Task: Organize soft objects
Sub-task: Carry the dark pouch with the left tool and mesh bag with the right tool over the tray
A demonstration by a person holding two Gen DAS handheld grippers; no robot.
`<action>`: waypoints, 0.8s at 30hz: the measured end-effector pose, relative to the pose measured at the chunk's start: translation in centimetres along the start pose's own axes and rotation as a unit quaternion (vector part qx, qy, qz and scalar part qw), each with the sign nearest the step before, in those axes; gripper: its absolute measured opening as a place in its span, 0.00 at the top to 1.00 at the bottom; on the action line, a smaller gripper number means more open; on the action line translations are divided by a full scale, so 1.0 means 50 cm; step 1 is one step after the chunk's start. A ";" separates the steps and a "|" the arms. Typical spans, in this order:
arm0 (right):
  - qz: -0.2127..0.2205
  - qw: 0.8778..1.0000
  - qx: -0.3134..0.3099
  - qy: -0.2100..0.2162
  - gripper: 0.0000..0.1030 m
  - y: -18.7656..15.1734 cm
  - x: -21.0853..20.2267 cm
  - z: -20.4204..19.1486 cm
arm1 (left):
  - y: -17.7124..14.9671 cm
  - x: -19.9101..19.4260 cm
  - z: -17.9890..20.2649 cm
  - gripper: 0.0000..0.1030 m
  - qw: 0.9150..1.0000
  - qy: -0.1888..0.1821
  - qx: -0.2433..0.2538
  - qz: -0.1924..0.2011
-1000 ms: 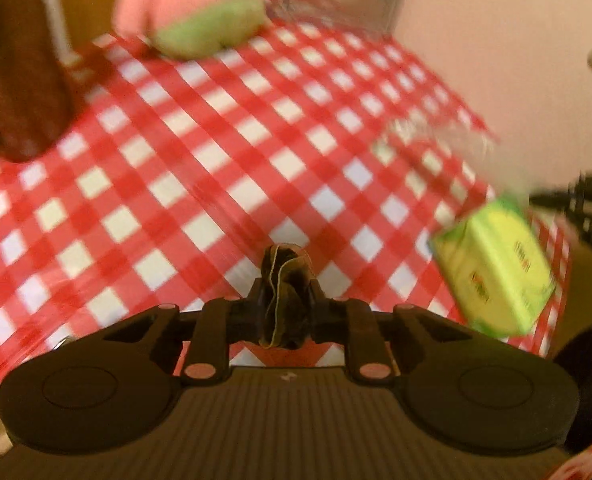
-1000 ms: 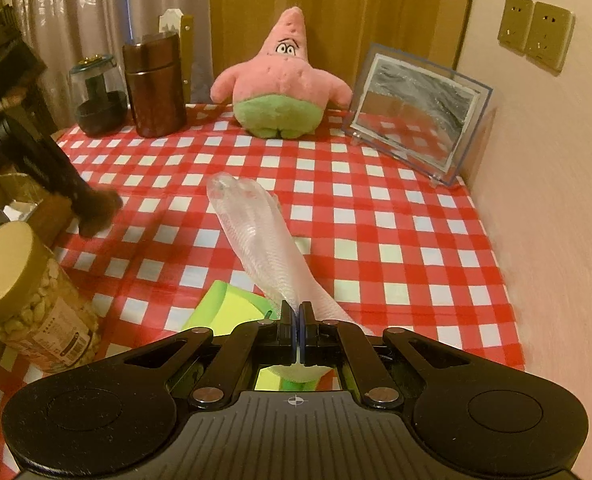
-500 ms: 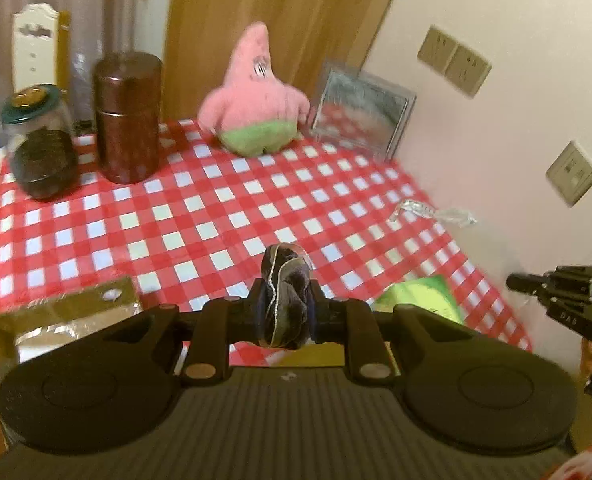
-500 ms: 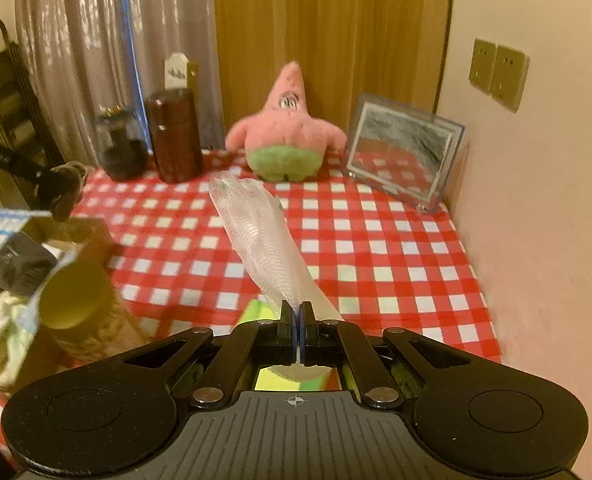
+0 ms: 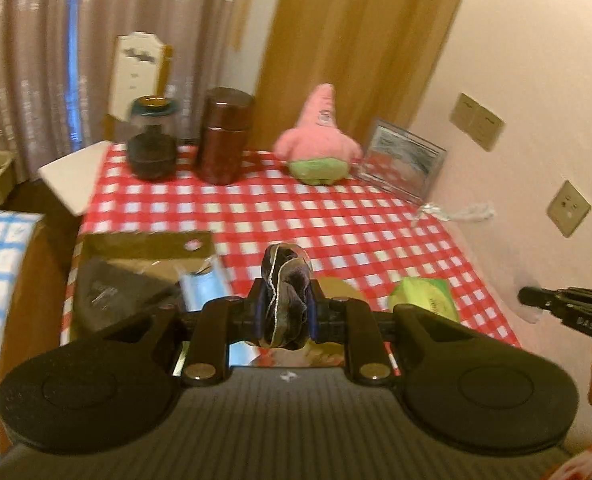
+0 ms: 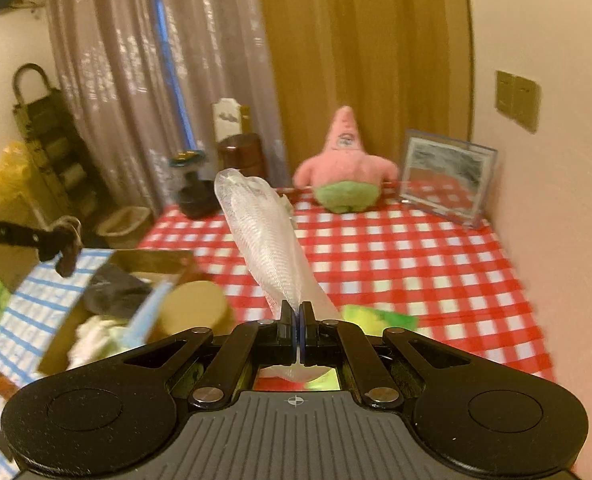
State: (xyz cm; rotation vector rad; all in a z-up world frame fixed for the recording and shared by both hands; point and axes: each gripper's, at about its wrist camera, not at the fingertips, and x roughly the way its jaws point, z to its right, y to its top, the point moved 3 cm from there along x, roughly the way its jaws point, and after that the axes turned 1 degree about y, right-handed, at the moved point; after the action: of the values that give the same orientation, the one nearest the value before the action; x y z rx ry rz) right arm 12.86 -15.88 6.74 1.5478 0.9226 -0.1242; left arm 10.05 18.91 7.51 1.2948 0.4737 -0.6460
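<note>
My left gripper (image 5: 286, 312) is shut on a dark bunched cloth (image 5: 286, 292) with a pale edge, held above the near part of the red checked table (image 5: 296, 208). It shows small at the left of the right wrist view (image 6: 66, 248). My right gripper (image 6: 297, 332) is shut on a white mesh foam sleeve (image 6: 264, 236) that sticks up and forward. An open cardboard box (image 6: 108, 300) at the table's near left holds dark and white soft items. A pink star plush (image 6: 345, 168) sits at the back of the table.
A brown canister (image 5: 224, 136) and a glass jar (image 5: 152, 140) stand at the back left, a framed picture (image 6: 445, 176) at the back right. A green packet (image 5: 423, 294) lies near the front. A round lidded jar (image 6: 194, 308) stands by the box. The wall is close on the right.
Both grippers have risen and drawn back from the table, still holding the cloth and the mesh sleeve. The box at the near left has come further into view.
</note>
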 end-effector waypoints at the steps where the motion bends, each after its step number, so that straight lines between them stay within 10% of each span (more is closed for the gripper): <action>1: 0.002 1.000 0.001 0.006 0.99 0.000 -0.002 -0.012 | -0.012 -0.013 -0.009 0.83 1.000 0.010 -0.002 0.001; 12: -0.015 0.997 0.001 0.080 0.99 -0.015 0.033 -0.151 | -0.122 -0.095 -0.101 0.83 0.995 0.090 -0.033 -0.003; 24: -0.045 0.990 0.002 0.137 0.99 -0.030 0.117 -0.282 | -0.177 -0.087 -0.140 0.83 0.994 0.099 -0.043 -0.021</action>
State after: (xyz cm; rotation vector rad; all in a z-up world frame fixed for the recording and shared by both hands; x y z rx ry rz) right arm 9.90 -0.85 5.42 1.5512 1.2099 0.0247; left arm 1.12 25.24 2.41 1.2749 0.6859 -0.5278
